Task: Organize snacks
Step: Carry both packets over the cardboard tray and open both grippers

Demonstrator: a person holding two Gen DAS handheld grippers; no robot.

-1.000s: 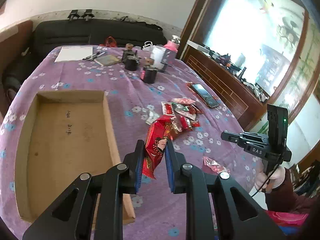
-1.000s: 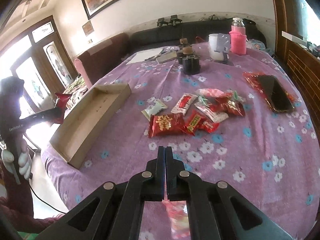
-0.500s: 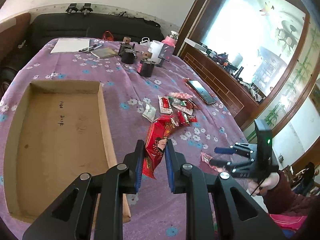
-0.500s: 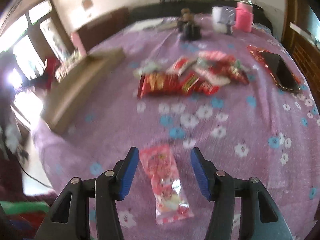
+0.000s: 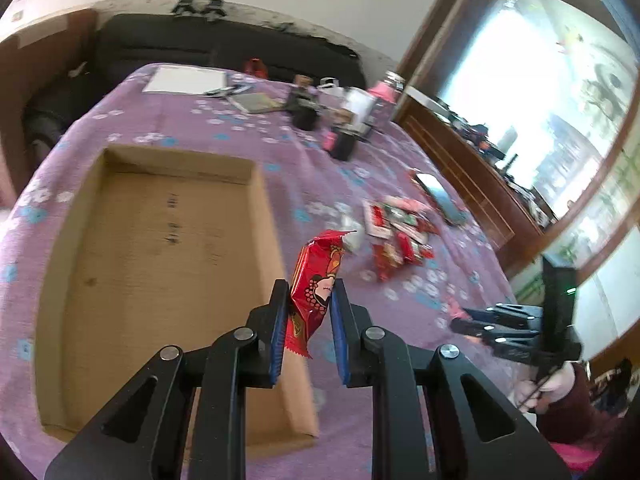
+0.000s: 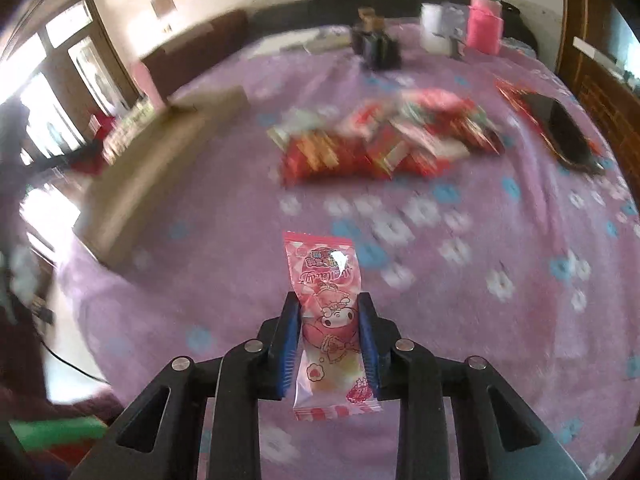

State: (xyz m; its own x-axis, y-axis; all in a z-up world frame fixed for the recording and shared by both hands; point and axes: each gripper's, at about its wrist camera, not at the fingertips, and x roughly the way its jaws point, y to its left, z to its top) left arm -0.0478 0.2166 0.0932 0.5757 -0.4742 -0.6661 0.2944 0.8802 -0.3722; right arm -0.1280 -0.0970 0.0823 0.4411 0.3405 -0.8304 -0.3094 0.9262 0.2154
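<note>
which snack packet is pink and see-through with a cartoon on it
The pink cartoon packet between the right gripper fingers. The red packet in the left gripper is opaque red.

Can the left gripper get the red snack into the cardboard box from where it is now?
Probably yes. The left gripper holds the red snack beside the cardboard box, whose top is open, and nothing stands between them.

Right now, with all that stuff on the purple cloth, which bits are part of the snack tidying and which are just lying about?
Part of the job:
- red snack packet in the left tool
- pink snack packet between the right tool's fingers
- cardboard tray
- pile of snack packets

Just lying about:
- phone
- pink bottle
- white paper
- black cups
</note>
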